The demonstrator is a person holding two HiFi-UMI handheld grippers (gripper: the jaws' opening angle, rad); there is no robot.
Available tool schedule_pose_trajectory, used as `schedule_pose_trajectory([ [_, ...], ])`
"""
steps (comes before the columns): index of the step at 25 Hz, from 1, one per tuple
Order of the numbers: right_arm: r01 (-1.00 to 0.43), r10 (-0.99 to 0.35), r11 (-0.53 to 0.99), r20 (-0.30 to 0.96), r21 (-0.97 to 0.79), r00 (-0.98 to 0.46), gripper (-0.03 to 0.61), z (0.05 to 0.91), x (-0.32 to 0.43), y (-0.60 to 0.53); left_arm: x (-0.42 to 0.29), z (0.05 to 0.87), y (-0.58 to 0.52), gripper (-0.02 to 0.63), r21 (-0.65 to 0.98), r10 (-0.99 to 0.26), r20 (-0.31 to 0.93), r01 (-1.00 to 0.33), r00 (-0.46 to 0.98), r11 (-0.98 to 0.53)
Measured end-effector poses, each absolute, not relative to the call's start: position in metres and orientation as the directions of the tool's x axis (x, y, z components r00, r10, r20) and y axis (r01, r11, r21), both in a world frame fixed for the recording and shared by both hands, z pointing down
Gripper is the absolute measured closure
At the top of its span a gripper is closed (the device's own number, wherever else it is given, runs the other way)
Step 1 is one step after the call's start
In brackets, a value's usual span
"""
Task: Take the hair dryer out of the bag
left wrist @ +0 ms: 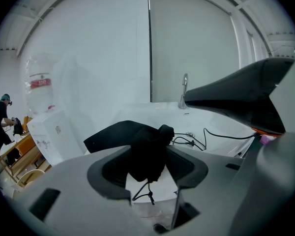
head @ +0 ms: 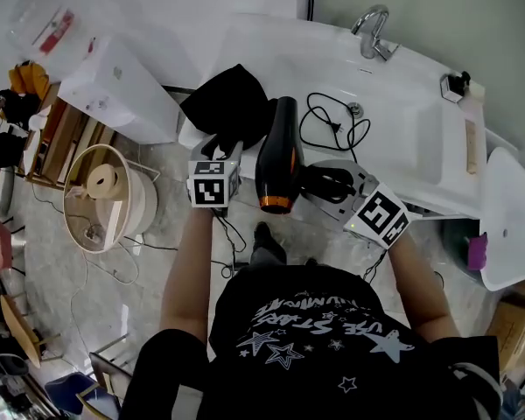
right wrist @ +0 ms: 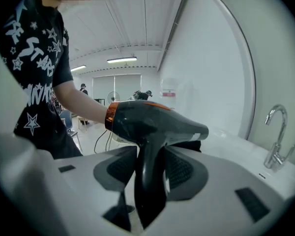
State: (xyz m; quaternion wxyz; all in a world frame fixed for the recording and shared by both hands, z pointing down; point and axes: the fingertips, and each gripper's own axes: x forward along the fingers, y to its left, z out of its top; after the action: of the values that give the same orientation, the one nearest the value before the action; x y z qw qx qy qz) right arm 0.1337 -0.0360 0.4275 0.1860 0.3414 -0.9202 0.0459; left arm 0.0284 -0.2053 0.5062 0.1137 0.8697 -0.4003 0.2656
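Observation:
The black hair dryer (head: 276, 160) with an orange ring hangs clear of the white counter (head: 245, 51), its handle clamped between the jaws of my right gripper (head: 328, 185). In the right gripper view the handle (right wrist: 150, 181) stands upright between the pads of this gripper (right wrist: 148, 168). Its black cord (head: 332, 125) trails into the sink. The black bag (head: 230, 99) lies crumpled on the counter's left end. My left gripper (head: 223, 147) sits at the bag's near edge. In the left gripper view a fold of bag (left wrist: 147, 151) stands between its parted jaws (left wrist: 147, 168).
The white sink basin (head: 411, 138) with a chrome faucet (head: 374, 29) lies to the right. A white box (head: 118, 86) stands left of the counter. Below it a round wire basket (head: 109, 199) sits on the floor. Another person (left wrist: 0, 119) is far off left.

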Motion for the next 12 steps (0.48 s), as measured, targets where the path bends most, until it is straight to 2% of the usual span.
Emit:
schedule_pose_trajectory([
  [2,-0.657,-0.625,0.753,0.363,0.044,-0.691,0.4,0.425,0.139,-0.033,0.034,0.505,-0.194,0.317,-0.005,-0.631,0.538,-0.747,0.559,-0.665],
  [4,-0.671,-0.641,0.74,0.353,0.049,-0.681,0.4,0.424,0.146,-0.031,0.039,0.503,-0.182,0.263,-0.009,-0.631,0.521,-0.735,0.576,-0.678],
  [7,-0.69,-0.663,0.722,0.335,0.05,-0.669,0.4,0.42,0.153,-0.027,0.042,0.497,-0.166,0.232,-0.02,-0.642,0.494,-0.731,0.586,-0.682],
  [12,-0.716,-0.692,0.697,0.302,0.043,-0.655,0.4,0.412,0.16,-0.019,0.042,0.475,-0.141,0.222,-0.017,-0.677,0.437,-0.747,0.592,-0.665],
])
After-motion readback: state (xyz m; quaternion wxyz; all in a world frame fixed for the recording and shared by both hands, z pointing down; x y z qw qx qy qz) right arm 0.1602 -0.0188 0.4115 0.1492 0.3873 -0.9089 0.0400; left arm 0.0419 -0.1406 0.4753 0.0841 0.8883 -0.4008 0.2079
